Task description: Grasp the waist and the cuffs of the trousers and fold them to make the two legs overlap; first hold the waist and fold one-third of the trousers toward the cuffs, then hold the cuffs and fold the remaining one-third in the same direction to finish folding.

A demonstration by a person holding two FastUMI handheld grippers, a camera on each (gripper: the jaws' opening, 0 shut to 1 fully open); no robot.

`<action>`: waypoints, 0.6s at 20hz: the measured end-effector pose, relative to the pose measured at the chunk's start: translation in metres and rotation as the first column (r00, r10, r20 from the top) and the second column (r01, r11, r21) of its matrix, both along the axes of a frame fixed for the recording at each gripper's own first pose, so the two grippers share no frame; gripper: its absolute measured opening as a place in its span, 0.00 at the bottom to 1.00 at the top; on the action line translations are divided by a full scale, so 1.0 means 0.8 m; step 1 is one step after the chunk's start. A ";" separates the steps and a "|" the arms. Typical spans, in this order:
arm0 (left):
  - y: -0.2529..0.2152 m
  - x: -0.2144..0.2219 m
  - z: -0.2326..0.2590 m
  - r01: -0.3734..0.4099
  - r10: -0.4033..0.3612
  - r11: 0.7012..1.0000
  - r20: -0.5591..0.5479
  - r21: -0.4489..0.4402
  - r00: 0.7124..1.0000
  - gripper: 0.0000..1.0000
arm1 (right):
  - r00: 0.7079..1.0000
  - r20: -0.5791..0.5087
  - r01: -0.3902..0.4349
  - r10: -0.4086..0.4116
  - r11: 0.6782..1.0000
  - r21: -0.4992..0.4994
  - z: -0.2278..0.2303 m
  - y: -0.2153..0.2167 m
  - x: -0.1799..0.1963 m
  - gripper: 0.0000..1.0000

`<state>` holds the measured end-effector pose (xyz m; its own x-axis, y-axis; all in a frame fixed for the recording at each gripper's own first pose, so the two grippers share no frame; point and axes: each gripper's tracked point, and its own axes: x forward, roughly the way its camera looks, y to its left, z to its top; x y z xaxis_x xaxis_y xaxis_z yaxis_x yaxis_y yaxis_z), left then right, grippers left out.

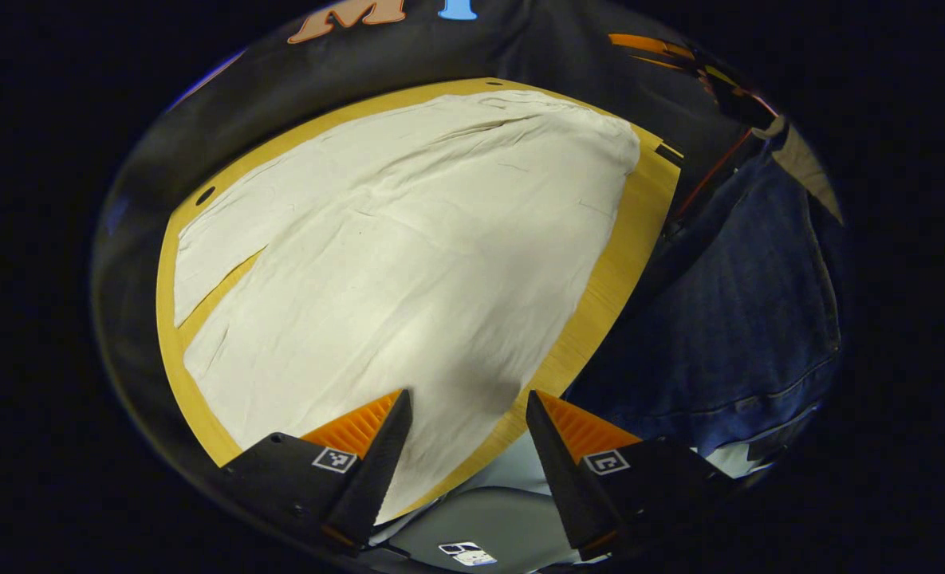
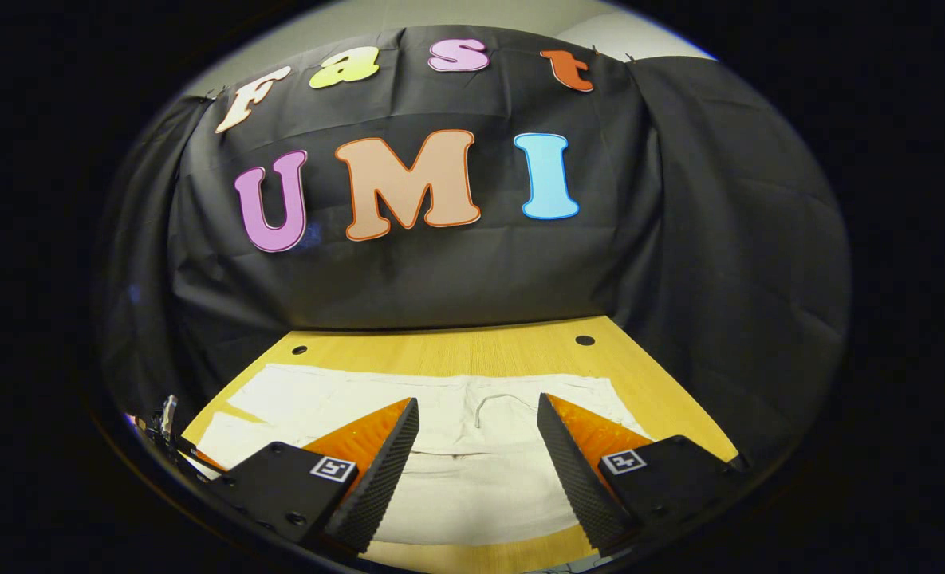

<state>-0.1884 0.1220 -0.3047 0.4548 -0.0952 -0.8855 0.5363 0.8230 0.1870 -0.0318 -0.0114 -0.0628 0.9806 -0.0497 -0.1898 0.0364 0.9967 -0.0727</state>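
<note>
Cream trousers (image 1: 408,255) lie spread flat on the wooden table (image 1: 624,263), with the two legs parted by a narrow gap at the left of the left gripper view. My left gripper (image 1: 466,414) hovers open over the near edge of the cloth, nothing between its fingers. In the right gripper view the same trousers (image 2: 472,470) lie across the table (image 2: 456,351), a drawstring showing near the waist. My right gripper (image 2: 476,426) stands open above that waist end, holding nothing.
A person in blue jeans (image 1: 743,319) stands at the table's right side in the left gripper view. Black cloth walls the booth behind and beside the table (image 2: 719,263). Small dark holes (image 2: 584,340) mark the tabletop near its far edge.
</note>
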 end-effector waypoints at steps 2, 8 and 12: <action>0.006 0.001 -0.002 0.010 -0.010 1.000 0.005 0.025 1.000 0.82 | 1.000 0.000 -0.001 0.001 1.000 -0.004 0.002 0.000 0.001 0.96; 0.014 0.001 -0.004 0.056 -0.056 0.996 -0.004 0.074 0.998 0.67 | 1.000 0.007 0.013 -0.013 1.000 -0.008 0.005 -0.008 0.002 0.96; 0.020 0.006 -0.004 0.045 -0.044 0.995 -0.019 0.084 0.999 0.60 | 1.000 -0.007 0.006 -0.006 1.000 -0.027 0.000 -0.012 0.000 0.96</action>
